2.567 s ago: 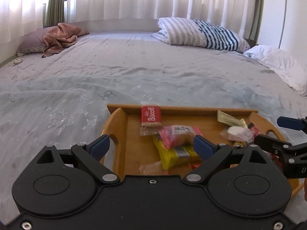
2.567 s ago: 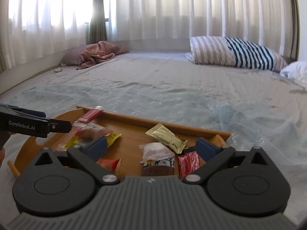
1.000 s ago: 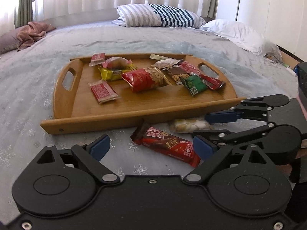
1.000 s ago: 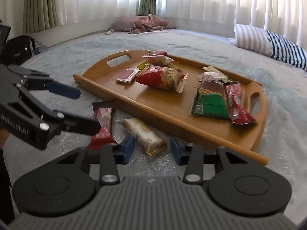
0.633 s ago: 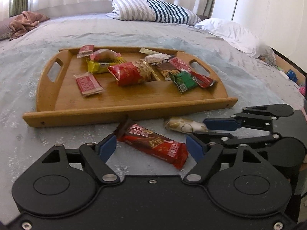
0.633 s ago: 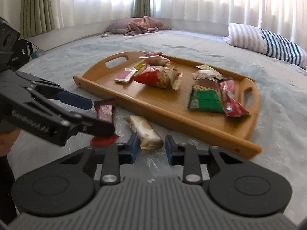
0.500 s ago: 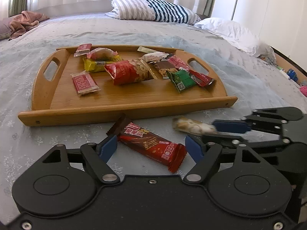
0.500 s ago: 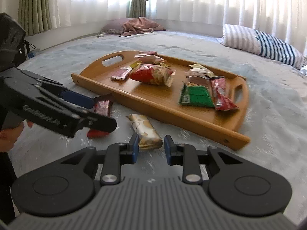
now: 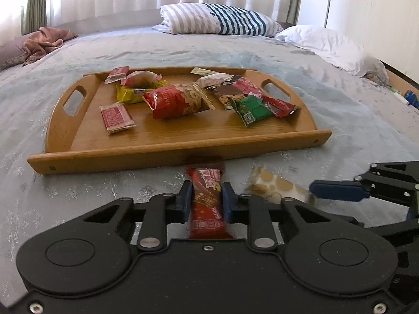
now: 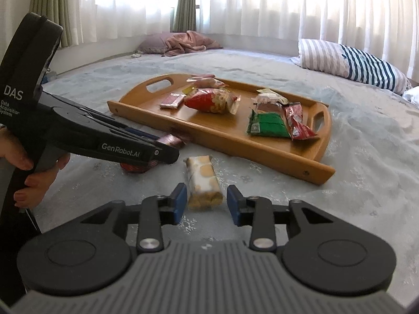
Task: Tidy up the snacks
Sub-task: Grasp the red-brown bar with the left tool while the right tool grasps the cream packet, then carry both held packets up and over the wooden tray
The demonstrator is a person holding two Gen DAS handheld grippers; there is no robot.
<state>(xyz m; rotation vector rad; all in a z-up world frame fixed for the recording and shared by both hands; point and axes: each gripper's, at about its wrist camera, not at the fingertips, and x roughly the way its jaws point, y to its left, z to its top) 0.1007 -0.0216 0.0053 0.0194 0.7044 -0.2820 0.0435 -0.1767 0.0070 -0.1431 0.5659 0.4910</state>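
On the bed (image 9: 183, 44) lay a wooden tray (image 9: 167, 154) full of snacks. A red nut bag (image 9: 178, 100) sat in the middle of it, with a green packet (image 9: 252, 110) to its right and a small red wafer pack (image 9: 116, 117) to its left. More small packs were piled at the far side.

Two snacks lay on the blue bedspread, just near the tray's front rail. The left gripper (image 9: 205, 202) had just been closing, and its blue pads were pressed tight on a red snack bar (image 9: 207, 201). The far end of the bar almost reached the tray rail. The bar looked a bit blurry, so I could not tell if it was off the bed.

The right gripper (image 10: 207, 204) had just been opening. Its pads stood apart, with the near end of a tan and white snack bar (image 10: 203, 180) between them. The pads did not touch it, and the bar lay flat on the bedspread.

A person's hand (image 10: 31, 172) held the handle of the left gripper. A striped pillow (image 9: 217, 21) and a white pillow (image 9: 327, 44) sat at the far end of the bed, and a pink blanket (image 9: 44, 41) lay far left.
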